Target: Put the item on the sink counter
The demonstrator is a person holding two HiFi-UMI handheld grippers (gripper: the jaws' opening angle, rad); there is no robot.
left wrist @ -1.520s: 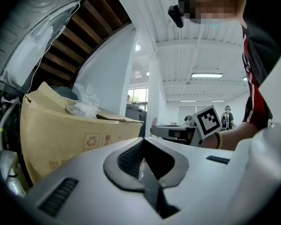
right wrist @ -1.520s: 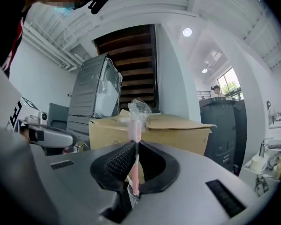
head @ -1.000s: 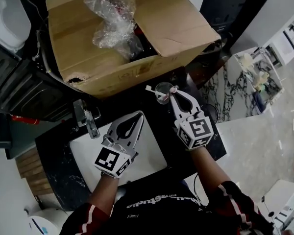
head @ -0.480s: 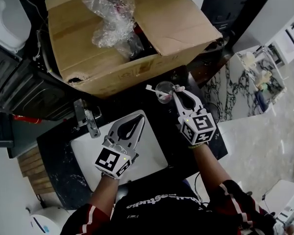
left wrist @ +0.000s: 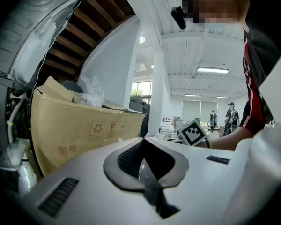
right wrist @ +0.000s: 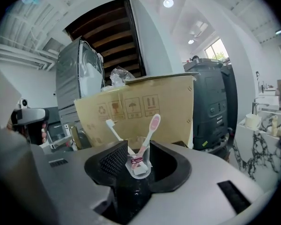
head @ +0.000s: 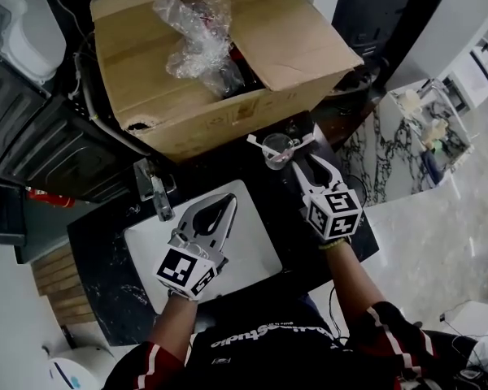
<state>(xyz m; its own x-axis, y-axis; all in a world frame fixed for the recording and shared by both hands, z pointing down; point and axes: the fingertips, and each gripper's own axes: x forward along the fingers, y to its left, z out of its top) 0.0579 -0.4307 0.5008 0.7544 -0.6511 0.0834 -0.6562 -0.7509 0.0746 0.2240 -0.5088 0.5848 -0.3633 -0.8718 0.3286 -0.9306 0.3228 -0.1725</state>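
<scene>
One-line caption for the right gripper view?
Right gripper, jaws opening around a cup of two toothbrushes on the dark counter, cardboard box behind.

A mock washroom corner inside an open office hall: a black speckled stone counter (head: 98, 254) with a white rectangular basin (head: 248, 254) and chrome tap (head: 153, 188), long ceiling strip lights (left wrist: 212, 70), and people standing far off (left wrist: 232, 117).

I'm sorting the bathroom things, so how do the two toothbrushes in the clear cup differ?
Colour: the white toothbrush is white, while the pink toothbrush is pink.
Lean: in the right gripper view the white toothbrush tilts left, while the pink toothbrush tilts right and stands steeper.
Shared: both stand heads up in the clear cup, which sits between the opening fingers of the right gripper.
</scene>
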